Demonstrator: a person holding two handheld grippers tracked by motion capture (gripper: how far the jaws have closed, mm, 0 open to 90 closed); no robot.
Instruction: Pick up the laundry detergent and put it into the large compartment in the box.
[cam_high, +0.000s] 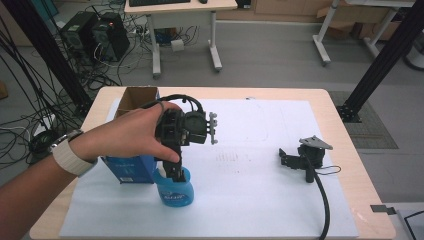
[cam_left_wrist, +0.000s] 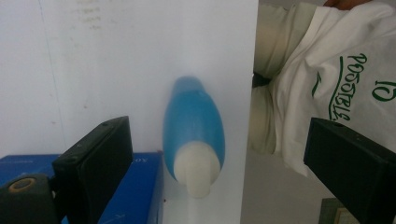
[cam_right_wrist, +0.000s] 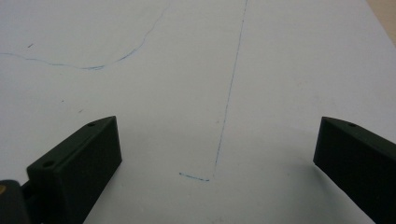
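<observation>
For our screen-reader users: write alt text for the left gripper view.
A blue bottle with a white cap stands between the open jaws of the left hand-held gripper, untouched, on the white sheet. A blue box sits beside it.

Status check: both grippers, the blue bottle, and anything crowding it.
Left gripper open, jaws straddling blue bottle, no contact. Right gripper open, lying on white mat. Blue box close beside bottle.

White lettering stands on the blue bottle (cam_high: 176, 192) and on the blue box (cam_high: 131, 169), too small and blurred to read. Green lettering on the person's white shirt (cam_left_wrist: 343, 74) is in a script I cannot make out.
</observation>
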